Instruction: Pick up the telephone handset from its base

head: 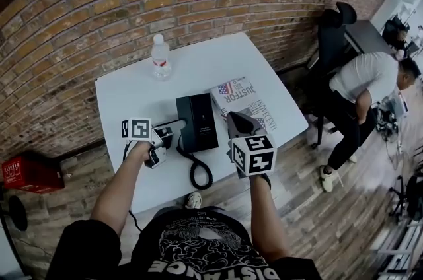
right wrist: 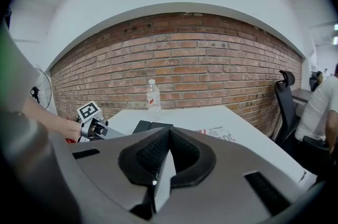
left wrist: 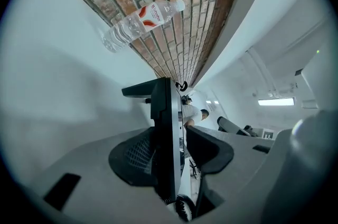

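The black telephone base [head: 197, 121] lies in the middle of the white table [head: 125, 100]. It also shows in the right gripper view as the base [right wrist: 150, 125]. My left gripper [head: 160, 138] is just left of the base, rolled on its side. Its jaws [left wrist: 182, 138] are shut on the black handset [left wrist: 166, 133], which stands edge-on between the pads. The coiled cord [head: 200, 174] hangs from the handset over the table's front edge, and the cord [left wrist: 185, 208] shows below the jaws. My right gripper [head: 234, 116] hovers right of the base, shut and empty [right wrist: 168, 134].
A water bottle [head: 159, 55] stands at the back of the table by the brick wall. A newspaper [head: 242, 98] lies right of the base. A person [head: 367, 84] bends over beside an office chair [head: 334, 34] at the right. A red box [head: 30, 173] sits on the floor at the left.
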### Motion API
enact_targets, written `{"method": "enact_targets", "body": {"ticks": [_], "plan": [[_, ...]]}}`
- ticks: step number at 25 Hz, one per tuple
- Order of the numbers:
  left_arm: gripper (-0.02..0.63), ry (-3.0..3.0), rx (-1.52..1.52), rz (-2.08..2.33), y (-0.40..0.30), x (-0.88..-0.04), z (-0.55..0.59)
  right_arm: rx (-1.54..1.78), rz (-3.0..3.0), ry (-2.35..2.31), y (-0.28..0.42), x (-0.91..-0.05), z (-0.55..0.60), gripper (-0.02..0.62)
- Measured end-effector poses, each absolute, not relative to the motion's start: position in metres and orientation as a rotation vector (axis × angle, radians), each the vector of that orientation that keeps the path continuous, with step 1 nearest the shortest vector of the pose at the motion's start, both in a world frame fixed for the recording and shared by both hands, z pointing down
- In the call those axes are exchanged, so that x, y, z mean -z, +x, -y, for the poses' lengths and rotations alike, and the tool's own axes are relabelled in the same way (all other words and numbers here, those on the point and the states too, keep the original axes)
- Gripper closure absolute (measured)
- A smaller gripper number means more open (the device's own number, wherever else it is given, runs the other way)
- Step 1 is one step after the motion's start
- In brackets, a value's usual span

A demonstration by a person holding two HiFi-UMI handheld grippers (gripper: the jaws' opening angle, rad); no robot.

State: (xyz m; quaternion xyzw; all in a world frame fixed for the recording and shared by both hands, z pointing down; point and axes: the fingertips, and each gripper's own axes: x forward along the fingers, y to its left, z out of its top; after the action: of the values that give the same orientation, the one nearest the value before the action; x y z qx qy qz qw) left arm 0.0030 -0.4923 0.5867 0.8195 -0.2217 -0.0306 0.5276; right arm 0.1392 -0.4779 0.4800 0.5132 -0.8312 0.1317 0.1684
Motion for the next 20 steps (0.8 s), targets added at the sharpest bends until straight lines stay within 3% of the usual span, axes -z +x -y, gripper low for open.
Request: {"method": "enact_targets", "body": {"ticks": [2, 4, 20], "plan": [[0.445, 1.956, 0.065, 0.52, 0.005, -0.589, 0.492, -0.383, 2.363, 1.462, 0.141, -0.482, 0.479, 0.595], [0.523, 1.937, 0.069, 0.508, 0.007, -0.591, 0.492, -0.387, 2.359, 1.458, 0.143, -0.484, 0.481, 0.595], [0.531, 1.908, 0.109, 0.502, 0.007, -0.58, 0.491, -0.425, 2.35, 1.455, 0.146, -0.492, 0.48, 0.595]]}}
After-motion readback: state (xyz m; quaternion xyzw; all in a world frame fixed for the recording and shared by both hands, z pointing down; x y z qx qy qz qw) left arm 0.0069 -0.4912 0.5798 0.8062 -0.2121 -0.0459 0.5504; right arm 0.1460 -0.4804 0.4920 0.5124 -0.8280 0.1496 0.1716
